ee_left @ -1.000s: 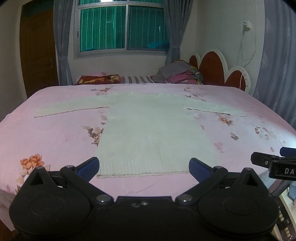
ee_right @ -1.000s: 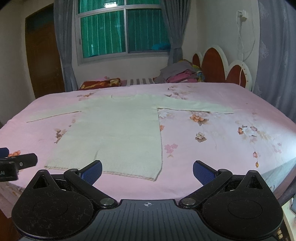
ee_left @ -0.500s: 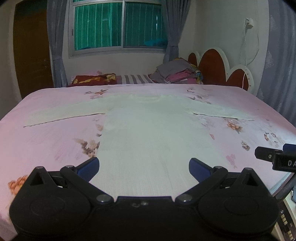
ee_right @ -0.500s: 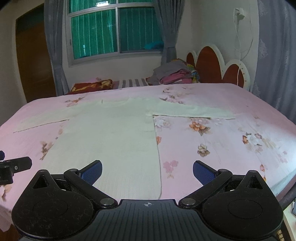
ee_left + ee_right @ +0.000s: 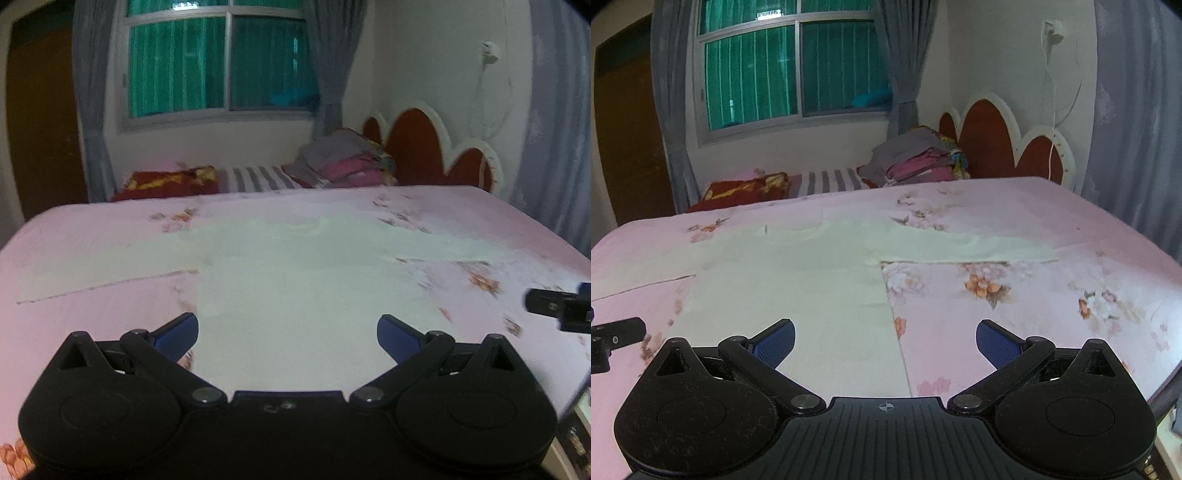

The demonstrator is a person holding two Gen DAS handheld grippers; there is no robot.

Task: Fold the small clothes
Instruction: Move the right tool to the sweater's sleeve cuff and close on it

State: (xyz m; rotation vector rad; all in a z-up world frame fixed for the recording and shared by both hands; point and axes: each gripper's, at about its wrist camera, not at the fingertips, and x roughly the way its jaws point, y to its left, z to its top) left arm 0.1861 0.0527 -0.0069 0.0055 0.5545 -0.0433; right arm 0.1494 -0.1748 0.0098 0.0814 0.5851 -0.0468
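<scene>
We see a pale sweater (image 5: 295,288) lying flat on the pink floral bed (image 5: 92,258), body toward us and both sleeves stretched out to the sides. In the left wrist view, our left claw (image 5: 287,331) is spread wide, its blue fingers (image 5: 177,330) apart above the lower part of the sweater's body and holding nothing. The picture is somewhat blurred, so we cannot tell whether the tips touch the cloth. At the right edge of that view, the black tip of the right claw shows above the sheet, well clear of the sweater.

In the right wrist view, our right claw (image 5: 885,339) is also spread wide and holds nothing. Its left finger (image 5: 775,341) sits over the sweater (image 5: 798,295), while the right finger (image 5: 997,343) sits over bare sheet; the sweater's side edge runs between them. The right sleeve (image 5: 960,247) lies straight across the bed (image 5: 1052,306) beyond. The left claw's black tip shows at the left edge of this view.

At the far side of the bed there is a pile of folded cloth (image 5: 916,158) next to a red headboard (image 5: 990,140), a striped pillow (image 5: 827,179), and a window (image 5: 790,66) with grey curtains.
</scene>
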